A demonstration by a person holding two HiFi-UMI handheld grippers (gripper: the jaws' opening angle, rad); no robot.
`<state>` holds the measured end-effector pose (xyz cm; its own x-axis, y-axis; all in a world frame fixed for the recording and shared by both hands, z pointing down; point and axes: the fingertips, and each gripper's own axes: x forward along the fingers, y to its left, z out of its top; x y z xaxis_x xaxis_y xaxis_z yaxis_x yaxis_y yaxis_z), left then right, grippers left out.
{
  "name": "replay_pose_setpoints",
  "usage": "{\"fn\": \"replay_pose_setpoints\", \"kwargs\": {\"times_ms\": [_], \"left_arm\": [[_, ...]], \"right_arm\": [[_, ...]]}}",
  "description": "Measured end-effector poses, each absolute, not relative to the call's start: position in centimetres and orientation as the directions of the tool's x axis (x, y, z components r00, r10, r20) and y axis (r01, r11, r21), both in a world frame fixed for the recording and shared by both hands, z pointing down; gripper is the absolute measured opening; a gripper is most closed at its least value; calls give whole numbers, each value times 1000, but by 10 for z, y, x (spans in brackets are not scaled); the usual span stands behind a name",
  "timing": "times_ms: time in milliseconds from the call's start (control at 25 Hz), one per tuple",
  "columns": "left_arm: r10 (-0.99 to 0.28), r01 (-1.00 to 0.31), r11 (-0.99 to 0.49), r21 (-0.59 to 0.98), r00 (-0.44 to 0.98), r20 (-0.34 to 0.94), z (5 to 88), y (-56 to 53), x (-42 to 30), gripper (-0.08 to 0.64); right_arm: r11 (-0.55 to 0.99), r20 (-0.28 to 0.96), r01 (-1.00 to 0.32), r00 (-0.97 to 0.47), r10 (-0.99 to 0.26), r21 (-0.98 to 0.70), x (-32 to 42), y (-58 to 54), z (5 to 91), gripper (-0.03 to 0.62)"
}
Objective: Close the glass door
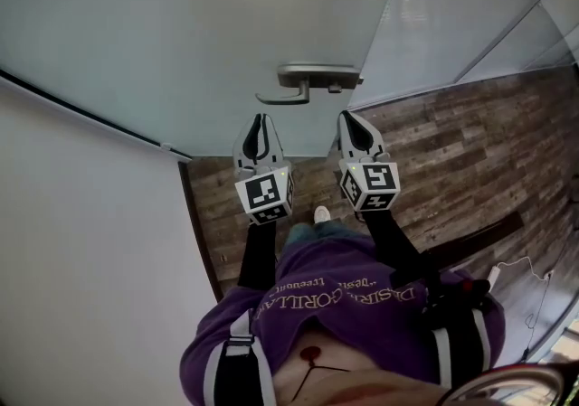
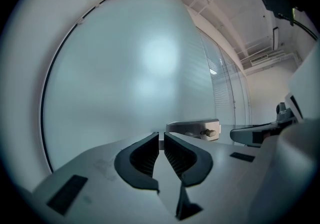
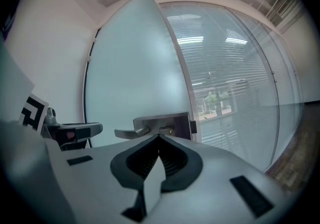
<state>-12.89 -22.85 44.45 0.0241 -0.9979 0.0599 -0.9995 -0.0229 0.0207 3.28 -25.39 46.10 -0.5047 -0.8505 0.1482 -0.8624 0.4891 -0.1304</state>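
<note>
I judge the glass door (image 1: pixel 181 24) not yet latched; my left hand-held gripper (image 1: pixel 261 119) and right hand-held gripper (image 1: pixel 349 117) are closed, empty

Dark wood-plank floor (image 1: pixel 452 146) — white wall (image 1: pixel 81 259) at L, blinds (image 3: pixel 235 78) behind glass partition (image 3: pixel 280 118).

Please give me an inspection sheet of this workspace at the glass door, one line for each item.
Surface: wooden floor.
Job's things: frosted glass door, seems ajar; lever handle, held by no gripper.
Clutter: nothing seen.
Grippers: left gripper and right gripper both shut, empty, pointing at the door below the handle; contact unclear.
Cables: thin white cable on the floor, at right.
Surroundings: white wall at left; glass wall with blinds at right.
</note>
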Motion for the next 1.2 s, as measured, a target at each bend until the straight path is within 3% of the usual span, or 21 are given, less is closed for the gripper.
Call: {"fn": "replay_pose_setpoints", "kwargs": {"times_ms": [240,400,720,920,1200], "left_arm": [[-988,-974,-135,-183,119,98,435,-244,-117,97],[-968,-890,-244,-386,200,150,440,-254,-108,167],[-845,-503,-535,-679,317,431,465,-271,-95,198],[-768,-281,-641,-714,238,595,491,-284,-99,198],[-633,-65,-770,-634,204,747,519,-290,-90,196]], "right_arm": [[488,158,-862,-505,-848,-138,31,-257,464,-3],[466,155,-874,-483,-862,-135,32,-260,460,-3],[407,145,-904,-424,-894,-133,33,-259,452,-3],[383,142,-914,-401,-905,-136,32,-261,454,-3],[371,142,-919,-388,-911,-131,25,-265,452,-3]]}}
